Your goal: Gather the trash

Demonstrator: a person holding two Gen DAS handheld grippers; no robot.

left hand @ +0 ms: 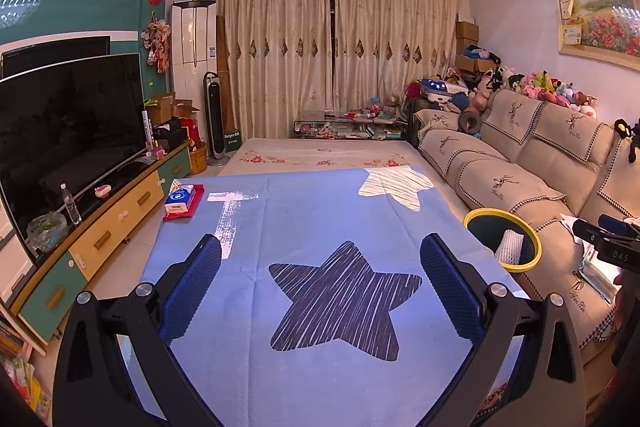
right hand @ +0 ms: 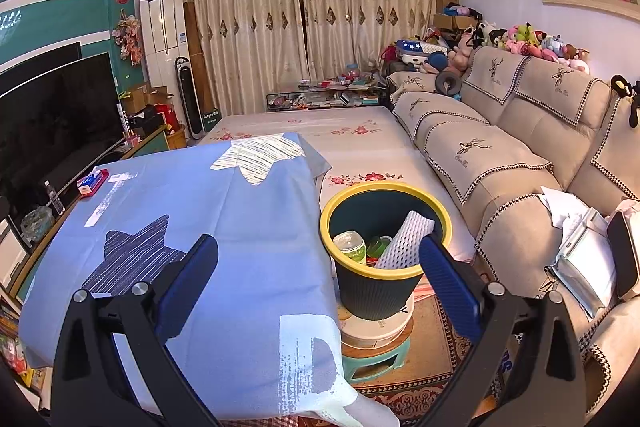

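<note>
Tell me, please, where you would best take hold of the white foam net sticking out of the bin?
Grip the foam net by its upper end, coming from above. It leans against the bin's far-right wall and rises past the yellow rim, clear of the can beside it. The right gripper is open.

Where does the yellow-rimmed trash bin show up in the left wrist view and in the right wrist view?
Left wrist: trash bin at the right, past the table's right edge, partly cut off by it.
Right wrist: trash bin just right of centre, in full, raised on stacked stools.
Shared landmark: the white foam net standing in the bin.
</note>
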